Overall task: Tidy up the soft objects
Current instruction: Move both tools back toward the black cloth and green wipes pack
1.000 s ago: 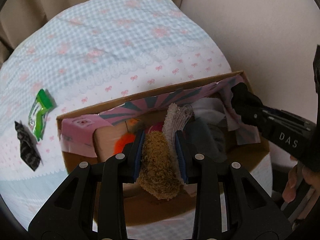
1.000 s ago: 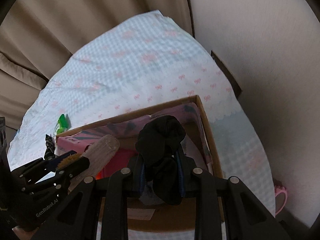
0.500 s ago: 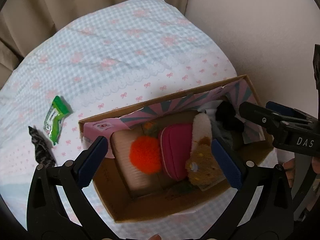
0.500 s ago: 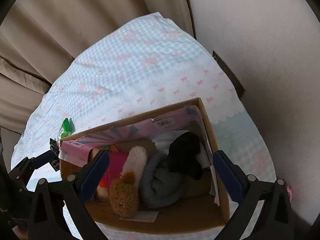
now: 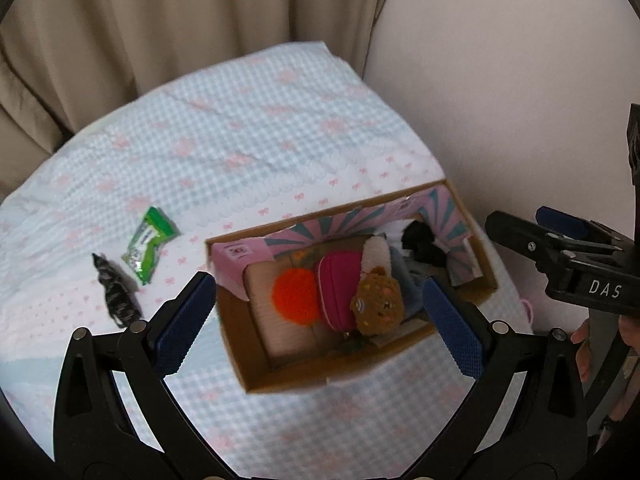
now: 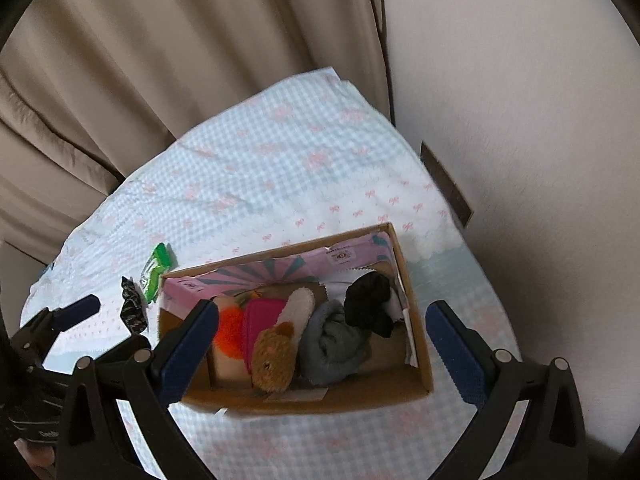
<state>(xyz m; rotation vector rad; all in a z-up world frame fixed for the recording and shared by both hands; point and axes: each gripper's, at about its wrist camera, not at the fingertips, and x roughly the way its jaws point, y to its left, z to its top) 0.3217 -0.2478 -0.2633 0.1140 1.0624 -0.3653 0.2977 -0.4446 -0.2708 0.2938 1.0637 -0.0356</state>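
Observation:
A cardboard box [image 5: 256, 364] [image 6: 420, 368] with a pink striped lining sits on the checked cloth. Inside lie an orange fuzzy ball [image 5: 294, 296] [image 6: 228, 330], a pink pouch [image 5: 338, 288] [image 6: 262, 314], a brown plush slipper [image 5: 378, 298] [image 6: 276, 356], a grey rolled cloth [image 6: 332, 340] and a black scrunchie [image 5: 420, 242] [image 6: 368, 300]. My left gripper [image 5: 320, 320] hangs open above the box with nothing between its fingers. My right gripper [image 6: 320, 348] is open above the box too, and empty. The right gripper's finger [image 5: 560, 248] shows at the right of the left wrist view.
A green packet [image 5: 149, 248] [image 6: 155, 270] and a dark patterned wrapper [image 5: 114, 292] [image 6: 132, 312] lie on the cloth left of the box. Beige curtains [image 6: 160, 60] hang behind, a pale wall [image 6: 520, 120] on the right. The bed's far half is bare cloth [image 5: 240, 140].
Both grippers opened, letting the brown slipper and the black scrunchie drop into the box. Both then rose away, so the box looks smaller and more curtain shows.

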